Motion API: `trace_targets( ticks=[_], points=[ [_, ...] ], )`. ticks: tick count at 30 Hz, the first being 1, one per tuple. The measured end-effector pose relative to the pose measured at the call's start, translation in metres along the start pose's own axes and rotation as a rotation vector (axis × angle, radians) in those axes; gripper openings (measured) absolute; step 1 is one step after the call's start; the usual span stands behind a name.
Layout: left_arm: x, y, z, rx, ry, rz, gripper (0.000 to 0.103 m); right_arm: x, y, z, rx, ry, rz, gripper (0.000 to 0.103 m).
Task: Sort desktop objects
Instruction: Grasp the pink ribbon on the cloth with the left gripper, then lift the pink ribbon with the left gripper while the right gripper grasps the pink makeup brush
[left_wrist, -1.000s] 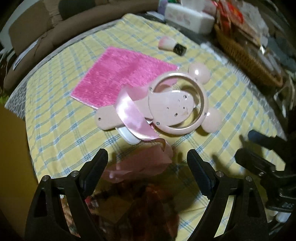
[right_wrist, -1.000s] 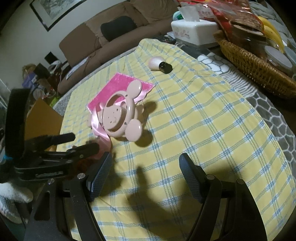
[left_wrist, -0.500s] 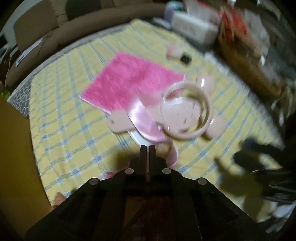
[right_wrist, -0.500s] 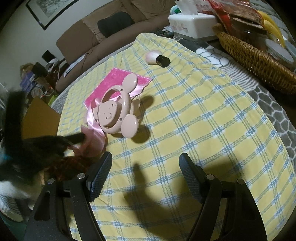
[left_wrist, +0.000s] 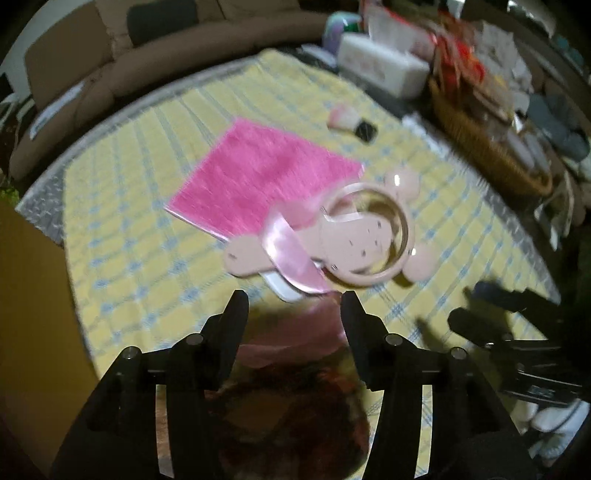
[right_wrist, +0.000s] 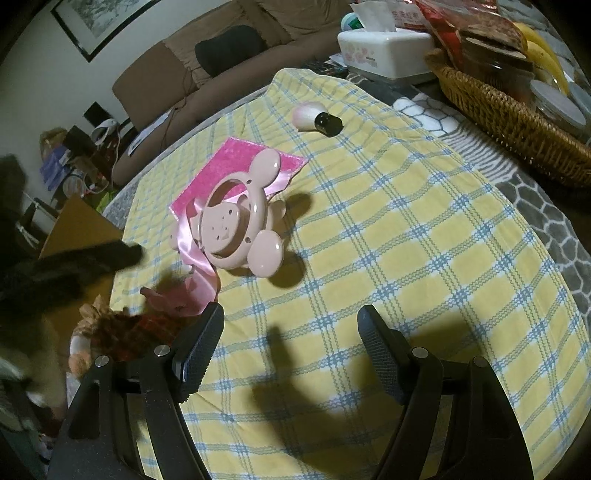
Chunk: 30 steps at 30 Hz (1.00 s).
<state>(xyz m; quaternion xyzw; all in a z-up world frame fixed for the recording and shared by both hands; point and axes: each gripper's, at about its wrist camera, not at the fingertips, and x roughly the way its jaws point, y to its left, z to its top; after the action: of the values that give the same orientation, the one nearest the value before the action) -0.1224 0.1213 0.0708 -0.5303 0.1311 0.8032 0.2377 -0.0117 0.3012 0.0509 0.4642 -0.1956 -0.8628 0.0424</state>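
Left gripper (left_wrist: 291, 306): jaws part-open, just been opening, pink ribbon (left_wrist: 286, 249) end between them, unpinched. Bear-shaped mirror (right_wrist: 236, 218) at 12 o'clock, overlapping pink cloth (right_wrist: 236, 166). Right gripper (right_wrist: 290, 332): jaws wide, empty; brush (right_wrist: 317, 118) at 12 o'clock, far.

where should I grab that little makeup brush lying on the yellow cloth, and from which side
Probably grip the makeup brush by its short black handle, which looks firmer than the soft pink bristles. It lies on its side on the yellow cloth, apart from everything else, so come down from above with the fingers straddling the handle across its width.
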Motion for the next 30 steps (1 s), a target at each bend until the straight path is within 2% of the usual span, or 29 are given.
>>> trace_targets(
  ticks=[8,11,12,13,14,15,19,24,30],
  points=[
    [0.050,-0.026,0.006,0.080,0.116,0.061,0.049,0.005,-0.002,0.000,0.003,0.025,0.008,0.077],
    [0.061,-0.034,0.006,0.137,0.147,0.110,0.048,0.008,0.001,0.000,-0.010,0.038,0.006,0.077],
    [0.061,-0.037,0.005,0.154,0.144,0.109,0.041,0.009,0.001,0.001,-0.012,0.044,0.004,0.077],
    [0.060,-0.037,0.005,0.160,0.145,0.102,0.021,0.010,0.001,0.000,-0.012,0.048,0.005,0.077],
    [0.058,-0.037,0.004,0.164,0.136,0.119,0.006,0.010,0.001,0.000,-0.010,0.051,0.006,0.077],
    [0.055,-0.036,0.003,0.165,0.125,0.121,0.005,0.011,0.001,0.000,-0.010,0.053,0.006,0.077],
    [0.027,-0.019,0.000,0.082,0.060,0.030,0.001,0.010,0.000,-0.001,-0.009,0.054,0.001,0.077],
    [-0.034,0.013,0.005,-0.029,-0.064,-0.063,0.001,0.009,0.000,-0.001,-0.011,0.050,-0.001,0.077],
    [-0.114,0.047,0.024,-0.082,-0.199,-0.104,0.001,0.002,0.001,0.003,-0.014,0.018,0.002,0.077]
  ],
)
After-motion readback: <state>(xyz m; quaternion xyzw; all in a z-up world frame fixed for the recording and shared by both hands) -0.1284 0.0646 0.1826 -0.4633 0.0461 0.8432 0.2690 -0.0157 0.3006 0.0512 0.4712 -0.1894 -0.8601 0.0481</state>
